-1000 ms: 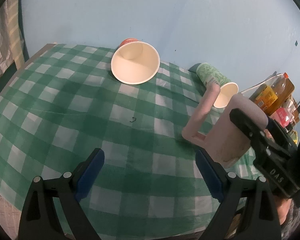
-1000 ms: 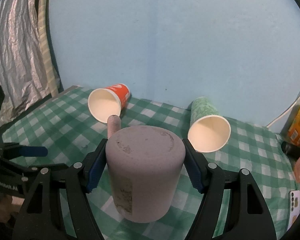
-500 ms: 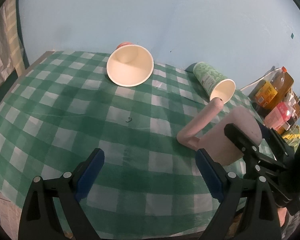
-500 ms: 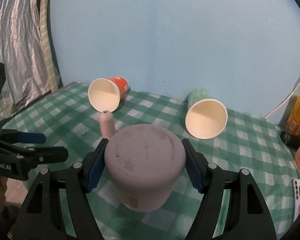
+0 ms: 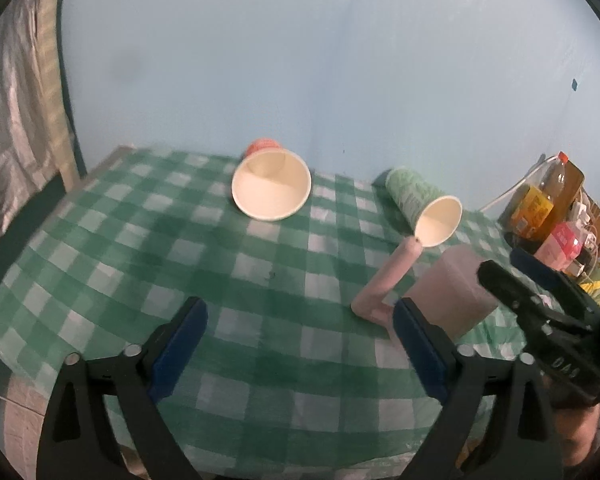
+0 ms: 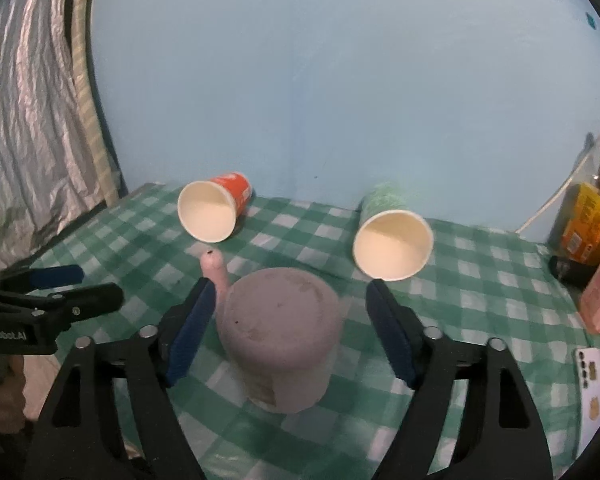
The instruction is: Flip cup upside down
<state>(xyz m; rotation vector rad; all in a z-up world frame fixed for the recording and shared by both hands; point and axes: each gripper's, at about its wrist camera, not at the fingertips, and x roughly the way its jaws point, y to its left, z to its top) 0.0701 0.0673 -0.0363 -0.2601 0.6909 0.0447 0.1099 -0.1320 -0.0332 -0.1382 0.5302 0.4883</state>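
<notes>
A pink mug (image 6: 281, 330) stands upside down on the green checked tablecloth (image 6: 480, 292), base up, handle (image 6: 216, 276) pointing away to the left. My right gripper (image 6: 288, 336) is open, its blue pads on either side of the mug with gaps showing. In the left wrist view the mug (image 5: 452, 292) sits at the right with its handle (image 5: 392, 280) toward the centre. My left gripper (image 5: 300, 344) is open and empty above the cloth, left of the mug.
An orange paper cup (image 6: 214, 210) and a green paper cup (image 6: 392, 236) lie on their sides at the back. Bottles and boxes (image 5: 548, 208) crowd the right edge. A phone (image 6: 592, 376) lies front right. A curtain (image 6: 32, 120) hangs left.
The right gripper lowered the mug onto the cloth and opened its jaws off it. The left gripper pulled back and up a little.
</notes>
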